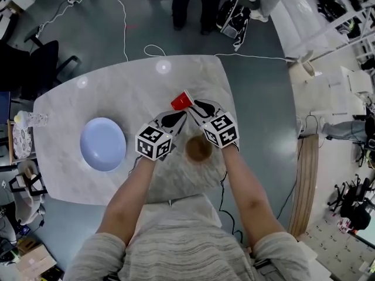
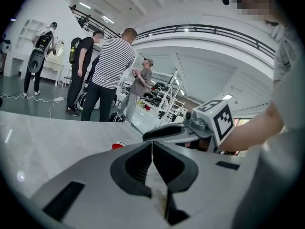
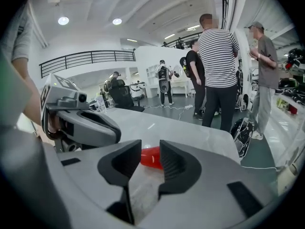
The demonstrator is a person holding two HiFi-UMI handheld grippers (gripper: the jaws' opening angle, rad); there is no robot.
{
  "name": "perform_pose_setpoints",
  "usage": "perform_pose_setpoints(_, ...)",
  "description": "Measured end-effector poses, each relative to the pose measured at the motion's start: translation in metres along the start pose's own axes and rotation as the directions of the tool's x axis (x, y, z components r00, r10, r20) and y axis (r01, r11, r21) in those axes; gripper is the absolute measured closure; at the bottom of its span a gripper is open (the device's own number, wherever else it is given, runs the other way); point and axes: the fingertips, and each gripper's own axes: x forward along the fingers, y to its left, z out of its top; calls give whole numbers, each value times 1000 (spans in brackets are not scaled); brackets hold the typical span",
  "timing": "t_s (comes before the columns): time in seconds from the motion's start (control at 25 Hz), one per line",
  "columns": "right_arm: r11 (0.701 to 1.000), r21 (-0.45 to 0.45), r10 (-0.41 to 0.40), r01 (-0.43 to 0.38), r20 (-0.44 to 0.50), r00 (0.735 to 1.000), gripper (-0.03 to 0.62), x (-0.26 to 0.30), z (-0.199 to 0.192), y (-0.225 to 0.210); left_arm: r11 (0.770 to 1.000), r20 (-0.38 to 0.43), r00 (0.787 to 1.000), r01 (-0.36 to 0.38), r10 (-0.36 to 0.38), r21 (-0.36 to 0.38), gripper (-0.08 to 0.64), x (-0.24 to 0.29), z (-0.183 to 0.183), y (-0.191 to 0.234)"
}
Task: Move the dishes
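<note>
Conceivably our right gripper, jaws released just behind the toppled red cup, risked rolling it; our left gripper was clenched.

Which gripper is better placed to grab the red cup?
The right gripper: its jaws stand apart, with the red cup straight ahead, framed in the gap. The left gripper has its jaws together, and the cup sits off to its side.

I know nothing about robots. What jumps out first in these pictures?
A red cup lies tipped over on the pale table, just beyond two hand-held grippers: the left gripper shut, the right gripper open toward it. A big blue dish sits to the left.
</note>
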Motion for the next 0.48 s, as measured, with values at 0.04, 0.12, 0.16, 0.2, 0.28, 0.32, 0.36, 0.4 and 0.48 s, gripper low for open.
perform_pose_setpoints(0.04, 1000, 1, 0, 0, -12, 1000, 457, 4, -3, -3, 1000, -2, 1000, -2, 2, -3, 538, 1, -1, 1)
perform_pose_setpoints(0.12, 1000, 6, -2, 2, -35, 999, 454, 11, -10, -11, 1000, -6, 1000, -3, 3, -11, 538, 2, -4, 3)
perform_pose_setpoints(0.16, 1000, 9, -3, 4, -47, 999, 454, 14, -13, -15, 1000, -8, 1000, -2, 2, -15, 538, 3, -5, 3)
perform_pose_setpoints(0.2, 1000, 10, -3, 4, -59, 998, 454, 17, -16, -19, 1000, -11, 1000, -2, 1, -19, 538, 4, -7, 4)
perform_pose_setpoints(0.28, 1000, 10, 1, -1, -84, 996, 451, 25, -20, -25, 1000, -17, 1000, -1, 1, -28, 538, 5, -10, 5)
perform_pose_setpoints(0.32, 1000, 10, 6, -5, -98, 995, 448, 28, -21, -26, 999, -19, 1000, -3, 2, -32, 538, 6, -12, 6)
perform_pose_setpoints(0.36, 1000, 11, 11, -10, -110, 994, 443, 31, -23, -28, 999, -22, 1000, -4, 3, -35, 538, 6, -14, 7)
perform_pose_setpoints(0.4, 1000, 13, 18, -16, -122, 992, 439, 35, -24, -29, 999, -24, 1000, -6, 5, -40, 538, 6, -16, 9)
perform_pose_setpoints(0.48, 999, 18, 35, -33, -146, 989, 437, 41, -26, -29, 999, -27, 1000, -8, 6, -48, 538, 6, -17, 11)
